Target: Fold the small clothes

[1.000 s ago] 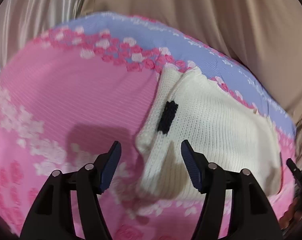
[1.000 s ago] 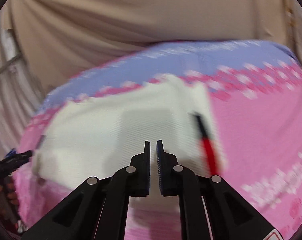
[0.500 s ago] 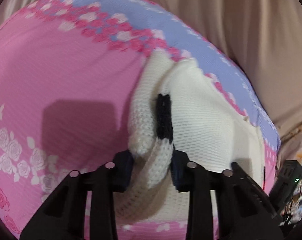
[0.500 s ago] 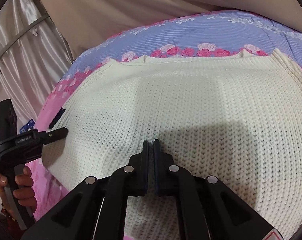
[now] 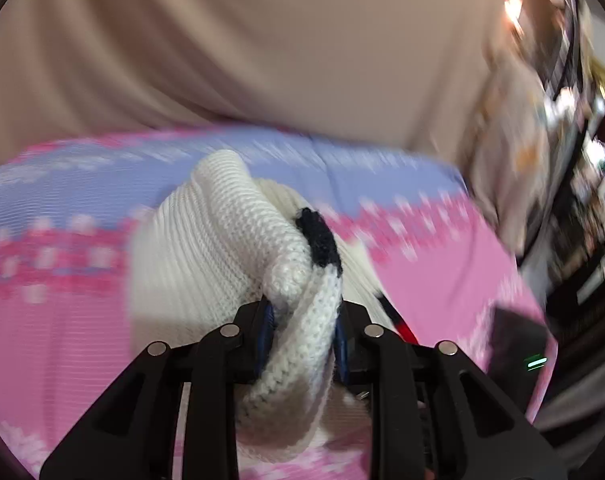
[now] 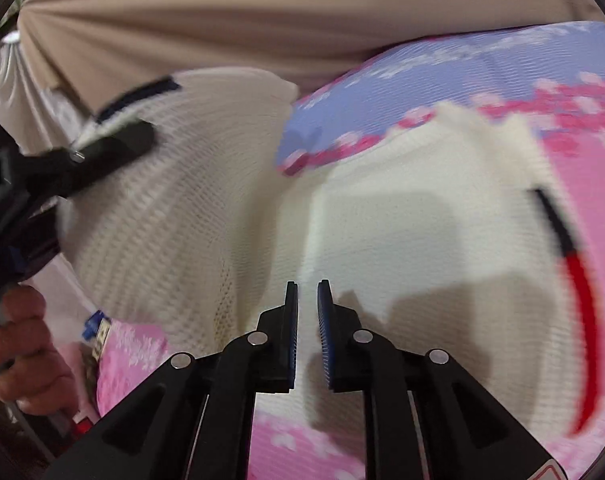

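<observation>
A small white knit sweater [image 6: 402,232] with a black and red trim stripe [image 6: 574,264] lies on a pink and blue floral sheet [image 6: 582,168]. My left gripper [image 5: 302,328] is shut on the sweater's left edge [image 5: 302,320] near a black knit patch [image 5: 318,240] and holds it lifted. In the right wrist view the left gripper [image 6: 102,140] holds that side [image 6: 174,184] raised off the sheet. My right gripper [image 6: 307,296] is nearly shut and empty, just above the sweater's middle.
Beige curtain fabric [image 5: 262,40] hangs behind the bed. Cluttered shelves [image 5: 582,160] stand at the far right of the left wrist view. The person's hand [image 6: 18,344] holds the left gripper's handle at the bed's left edge.
My left gripper closed on the sweater's left edge and lifted it up and over toward the right. My right gripper stayed over the sweater's middle, its jaws a little wider apart.
</observation>
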The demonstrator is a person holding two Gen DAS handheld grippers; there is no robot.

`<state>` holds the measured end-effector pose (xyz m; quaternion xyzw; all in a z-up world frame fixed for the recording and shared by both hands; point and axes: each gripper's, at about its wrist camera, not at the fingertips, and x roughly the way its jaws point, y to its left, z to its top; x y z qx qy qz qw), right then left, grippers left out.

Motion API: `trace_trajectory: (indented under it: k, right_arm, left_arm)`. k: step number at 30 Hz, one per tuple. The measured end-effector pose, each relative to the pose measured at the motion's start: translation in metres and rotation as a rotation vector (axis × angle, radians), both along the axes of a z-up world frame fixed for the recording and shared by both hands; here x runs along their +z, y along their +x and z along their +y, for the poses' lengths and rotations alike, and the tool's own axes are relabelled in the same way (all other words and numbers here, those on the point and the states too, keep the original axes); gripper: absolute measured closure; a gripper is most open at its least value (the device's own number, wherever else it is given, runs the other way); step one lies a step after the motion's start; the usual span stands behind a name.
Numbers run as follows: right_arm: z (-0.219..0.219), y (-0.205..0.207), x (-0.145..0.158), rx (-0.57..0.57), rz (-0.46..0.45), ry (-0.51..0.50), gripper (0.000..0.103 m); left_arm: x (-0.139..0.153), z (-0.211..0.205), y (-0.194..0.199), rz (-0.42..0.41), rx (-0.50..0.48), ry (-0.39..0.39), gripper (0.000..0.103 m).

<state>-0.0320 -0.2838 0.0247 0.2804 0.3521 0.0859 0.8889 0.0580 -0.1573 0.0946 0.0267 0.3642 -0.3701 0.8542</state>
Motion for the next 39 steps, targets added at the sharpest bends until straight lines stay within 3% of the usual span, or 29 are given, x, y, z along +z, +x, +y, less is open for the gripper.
trace_trajectory:
  k: [3, 4, 6, 8, 11, 14, 16, 18, 21, 23, 24, 25, 27, 31, 32, 34, 36, 37, 38, 39]
  right_arm:
    - [-0.032, -0.027, 0.004, -0.100, 0.013, -0.054, 0.087]
    - [-0.045, -0.037, 0.003, -0.138, 0.021, -0.059, 0.086]
    - [-0.059, -0.048, 0.001, -0.183, 0.035, -0.063, 0.086]
    - [-0.067, -0.060, 0.001, -0.228, 0.045, -0.095, 0.084]
    - [-0.070, -0.070, 0.006, -0.241, 0.023, -0.083, 0.072]
    - [-0.071, -0.063, 0.016, -0.195, -0.012, -0.026, 0.060]
    - [-0.066, -0.046, 0.020, -0.145, -0.034, 0.014, 0.035]
    - [-0.058, -0.026, 0.024, -0.102, -0.043, 0.027, 0.025]
    - [-0.043, 0.005, 0.018, -0.078, 0.020, 0.015, 0.025]
    - [-0.034, 0.026, 0.005, -0.069, 0.091, 0.026, 0.025]
    - [-0.029, 0.033, -0.001, -0.066, 0.117, 0.036, 0.044]
    - [-0.024, 0.040, -0.006, -0.059, 0.139, 0.039, 0.078]
    - [-0.018, 0.047, -0.001, -0.034, 0.125, 0.048, 0.079]
    - [-0.027, 0.003, 0.072, 0.061, -0.195, 0.148, 0.081]
    - [-0.033, -0.005, 0.079, 0.046, -0.222, 0.145, 0.081]
    - [-0.049, -0.013, 0.066, -0.054, -0.174, 0.052, 0.080]
    - [-0.063, 0.001, 0.024, -0.103, -0.020, -0.061, 0.079]
    - [-0.074, 0.010, -0.011, -0.134, 0.121, -0.078, 0.078]
    - [-0.083, 0.008, -0.029, -0.151, 0.160, 0.011, 0.077]
    - [-0.089, -0.003, -0.030, -0.159, 0.118, 0.103, 0.070]
  left_arm:
    - [-0.063, -0.058, 0.000, 0.119, -0.055, 0.145, 0.078]
    - [-0.074, -0.064, -0.006, 0.141, -0.057, 0.157, 0.076]
    - [-0.074, -0.061, -0.022, 0.067, -0.039, 0.152, 0.072]
    - [-0.056, -0.046, -0.045, -0.018, -0.061, 0.137, 0.064]
    - [-0.041, -0.013, -0.057, -0.047, -0.082, 0.084, 0.049]
    - [-0.042, 0.020, -0.053, -0.014, -0.030, 0.082, 0.046]
    - [-0.052, 0.041, -0.042, 0.032, 0.040, 0.115, 0.046]
    - [-0.069, 0.061, -0.028, 0.118, 0.106, 0.107, 0.046]
    - [-0.093, 0.078, -0.012, 0.240, 0.163, 0.086, 0.046]
    - [-0.102, 0.080, -0.008, 0.259, 0.177, 0.094, 0.044]
    - [-0.104, 0.080, -0.008, 0.260, 0.179, 0.096, 0.044]
    - [-0.104, 0.079, -0.008, 0.252, 0.183, 0.106, 0.045]
    - [-0.100, 0.074, -0.009, 0.230, 0.175, 0.127, 0.045]
    - [-0.094, 0.070, -0.013, 0.217, 0.119, 0.116, 0.044]
    - [-0.096, 0.068, -0.014, 0.221, 0.110, 0.115, 0.044]
    - [-0.102, 0.059, -0.015, 0.216, 0.102, 0.142, 0.044]
    - [-0.107, 0.055, -0.015, 0.243, 0.083, 0.145, 0.044]
    - [-0.105, 0.055, -0.018, 0.267, 0.070, 0.126, 0.046]
    - [-0.102, 0.057, -0.019, 0.274, 0.065, 0.113, 0.046]
    - [-0.093, 0.062, -0.022, 0.269, 0.061, 0.092, 0.046]
